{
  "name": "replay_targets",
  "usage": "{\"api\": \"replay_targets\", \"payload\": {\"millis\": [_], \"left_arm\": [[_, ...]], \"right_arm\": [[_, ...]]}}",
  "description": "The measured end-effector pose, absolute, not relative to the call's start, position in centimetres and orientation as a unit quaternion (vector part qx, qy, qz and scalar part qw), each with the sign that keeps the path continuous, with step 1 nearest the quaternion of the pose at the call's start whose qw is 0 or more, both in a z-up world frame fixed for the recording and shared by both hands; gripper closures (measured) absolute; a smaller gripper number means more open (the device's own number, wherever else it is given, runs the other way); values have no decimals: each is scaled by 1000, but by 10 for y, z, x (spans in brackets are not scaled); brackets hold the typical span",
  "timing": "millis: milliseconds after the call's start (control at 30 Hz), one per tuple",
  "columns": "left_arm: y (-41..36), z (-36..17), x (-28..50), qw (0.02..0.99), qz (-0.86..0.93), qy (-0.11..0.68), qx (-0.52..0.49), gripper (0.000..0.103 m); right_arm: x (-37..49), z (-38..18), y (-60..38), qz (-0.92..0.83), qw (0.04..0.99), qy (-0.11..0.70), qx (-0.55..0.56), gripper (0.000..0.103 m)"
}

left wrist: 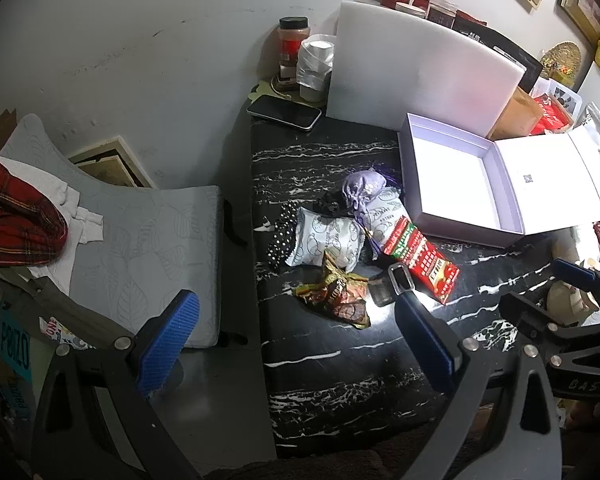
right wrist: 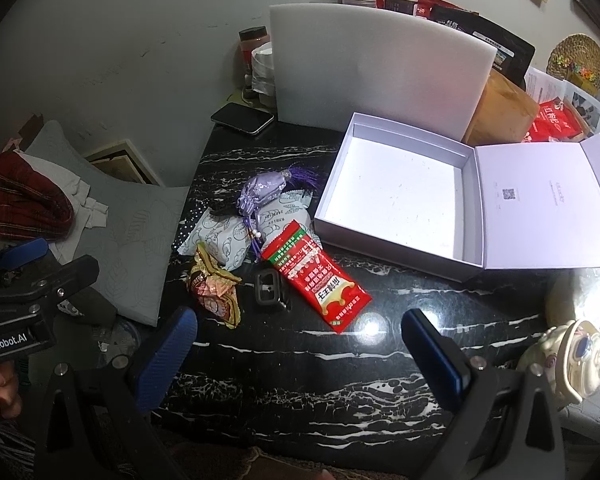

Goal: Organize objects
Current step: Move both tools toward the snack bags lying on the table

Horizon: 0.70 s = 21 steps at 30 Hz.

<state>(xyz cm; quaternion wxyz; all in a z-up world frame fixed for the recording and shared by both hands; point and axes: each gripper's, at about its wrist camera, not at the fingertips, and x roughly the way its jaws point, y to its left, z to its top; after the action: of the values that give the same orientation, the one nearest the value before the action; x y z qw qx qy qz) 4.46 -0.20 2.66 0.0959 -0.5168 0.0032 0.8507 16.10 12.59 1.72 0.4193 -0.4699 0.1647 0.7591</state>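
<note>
On the black marble table (right wrist: 300, 380) lies a pile: a red snack packet (right wrist: 316, 280) (left wrist: 420, 264), a gold-brown wrapper (right wrist: 216, 284) (left wrist: 336, 296), white printed packs (right wrist: 224, 236) (left wrist: 328, 240), a purple tasselled pouch (right wrist: 260, 196) (left wrist: 362, 188) and a small black case (right wrist: 269, 286). An open, empty white box (right wrist: 396, 192) (left wrist: 452, 176) sits to their right. My left gripper (left wrist: 296, 340) is open and empty, above the table's near left edge. My right gripper (right wrist: 300, 352) is open and empty, in front of the pile.
A white foam board (right wrist: 380, 76) leans at the back beside jars (left wrist: 294, 48) and a phone (right wrist: 242, 118). A ceramic teapot (right wrist: 572, 360) stands at the right. A grey cushion (left wrist: 140, 248) with red plaid cloth (left wrist: 16, 216) lies left of the table.
</note>
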Motion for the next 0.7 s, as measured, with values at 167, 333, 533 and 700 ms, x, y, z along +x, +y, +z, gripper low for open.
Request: {"api": "replay_targets", "payload": {"millis": [167,333,533,700], "left_arm": [[3,21,52,102,845,1,-525,4],[10,11,58,105,838,0,-536,4],[18,-4,63,110,828,-5,-550,4],[25,-18,65,115,822,-14,-558,4]], "right_arm": [[167,10,123,757,416,170,-474,1],[175,0,123,753,412,179,-481,1],[184,-14,126,746,411,192,-487,1],[191,-23,128,744,409,193,-492,1]]}}
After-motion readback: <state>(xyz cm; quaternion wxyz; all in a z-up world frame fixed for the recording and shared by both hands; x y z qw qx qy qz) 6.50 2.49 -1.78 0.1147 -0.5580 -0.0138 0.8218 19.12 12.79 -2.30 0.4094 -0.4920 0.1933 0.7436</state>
